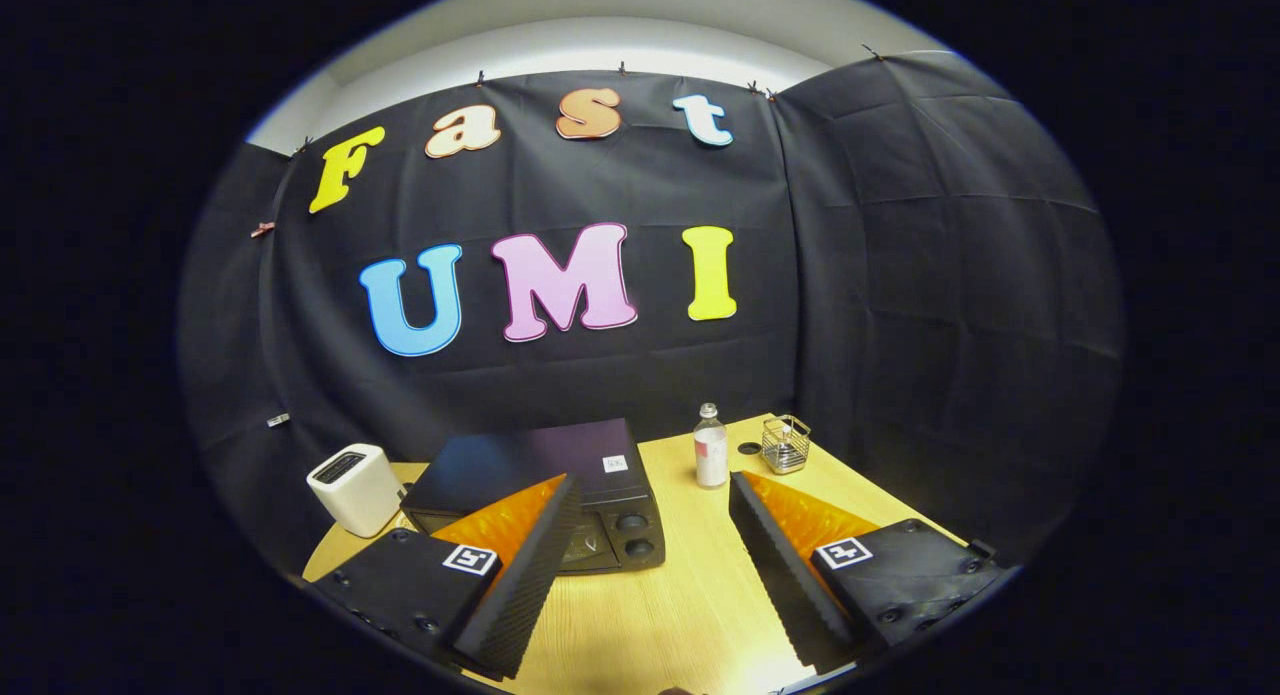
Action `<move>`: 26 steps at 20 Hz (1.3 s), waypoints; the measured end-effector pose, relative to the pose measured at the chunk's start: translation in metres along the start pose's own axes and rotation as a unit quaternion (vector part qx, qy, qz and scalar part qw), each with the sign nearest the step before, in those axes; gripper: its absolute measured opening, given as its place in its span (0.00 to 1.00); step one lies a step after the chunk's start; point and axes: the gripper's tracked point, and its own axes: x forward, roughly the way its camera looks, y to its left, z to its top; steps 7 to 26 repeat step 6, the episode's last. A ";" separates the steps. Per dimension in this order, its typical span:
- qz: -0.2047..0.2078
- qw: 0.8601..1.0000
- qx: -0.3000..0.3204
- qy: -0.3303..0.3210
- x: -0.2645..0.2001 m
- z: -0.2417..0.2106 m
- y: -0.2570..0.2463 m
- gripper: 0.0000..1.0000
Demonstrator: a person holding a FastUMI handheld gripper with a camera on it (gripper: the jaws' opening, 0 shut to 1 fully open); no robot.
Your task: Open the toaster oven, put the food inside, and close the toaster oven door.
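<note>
**Tongs released above the table, toaster oven ahead on the left**

We are holding the gripper (pixel 655 565) high over the wooden table (pixel 680 595), its two fingers spread wide apart and gripping nothing. The black toaster oven (pixel 560 480) is sitting just beyond the left finger (pixel 520 575), which is covering part of its front; its door seems closed, though we cannot be sure. A white box (pixel 355 488) is standing to its left. Farther right, a small bottle (pixel 710 447) and a wire basket (pixel 785 444) are standing near the far edge.
</note>
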 end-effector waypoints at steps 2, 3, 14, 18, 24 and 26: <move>0.010 1.000 0.001 0.001 0.001 -0.001 0.012 0.99; 0.015 1.000 0.001 0.001 0.001 -0.001 0.017 0.99; 0.031 0.999 -0.008 0.003 0.003 -0.005 0.030 0.99; 0.031 0.999 -0.008 0.003 0.003 -0.005 0.030 0.99; 0.031 0.999 -0.008 0.003 0.003 -0.005 0.030 0.99; 0.031 0.999 -0.008 0.003 0.003 -0.005 0.030 0.99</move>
